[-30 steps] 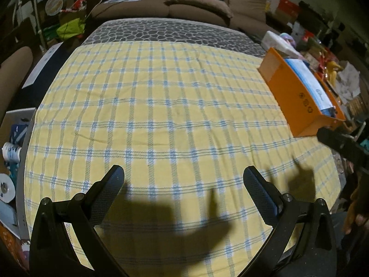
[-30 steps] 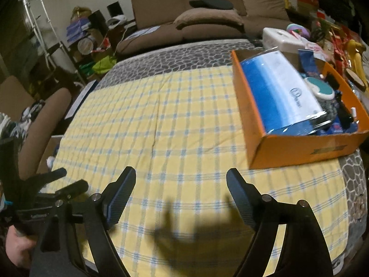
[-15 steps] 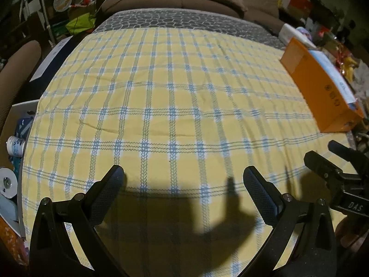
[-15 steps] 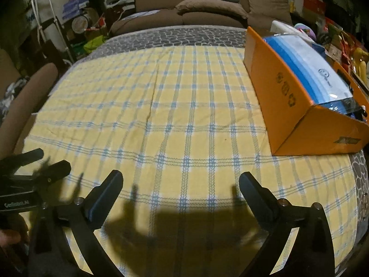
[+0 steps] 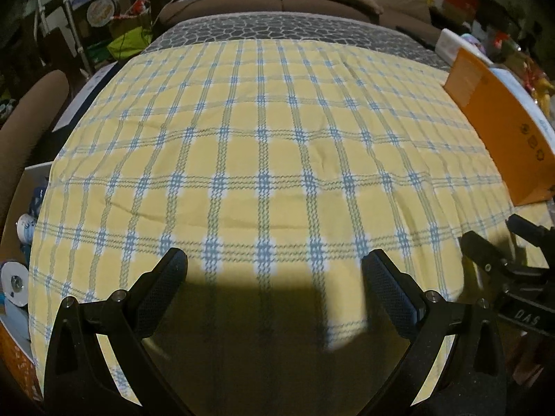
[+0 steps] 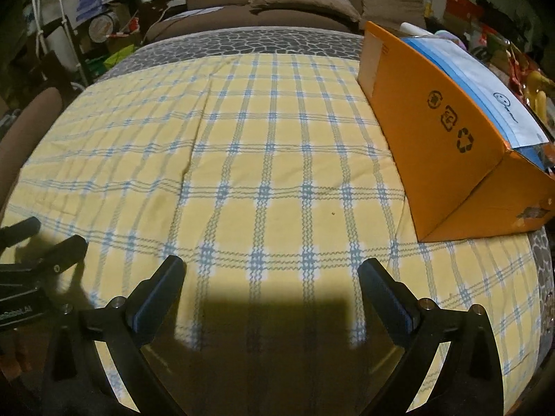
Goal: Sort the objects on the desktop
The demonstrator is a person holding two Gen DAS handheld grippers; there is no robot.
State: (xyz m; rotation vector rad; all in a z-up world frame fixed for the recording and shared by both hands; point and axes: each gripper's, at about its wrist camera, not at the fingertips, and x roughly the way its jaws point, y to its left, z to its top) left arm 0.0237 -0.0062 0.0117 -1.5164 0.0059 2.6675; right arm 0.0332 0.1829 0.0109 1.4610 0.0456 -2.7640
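An orange cardboard box [image 6: 447, 138] stands at the right of a table covered by a yellow and blue checked cloth [image 6: 263, 159]. A blue and white packet [image 6: 485, 79] pokes out of the box top. In the left wrist view the same box [image 5: 499, 121] sits at the far right. My left gripper [image 5: 274, 270] hangs open low over the near part of the cloth, nothing between its fingers. My right gripper [image 6: 270, 277] is open wide too, also with nothing in it, left of the box. Each gripper shows at the edge of the other's view.
A brown sofa [image 6: 277, 3] with cushions stands behind the table. A brown chair back [image 5: 27, 121] is at the left. Cluttered shelves and bags fill the back left [image 6: 104, 17]. Boxes and rolls lie beside the table's left edge [image 5: 17, 260]. More clutter lies right of the orange box.
Both grippers have sunk toward the cloth and tilted further down, so the cloth looks nearer and their shadows larger. The right gripper's fingers spread wider than a second ago.
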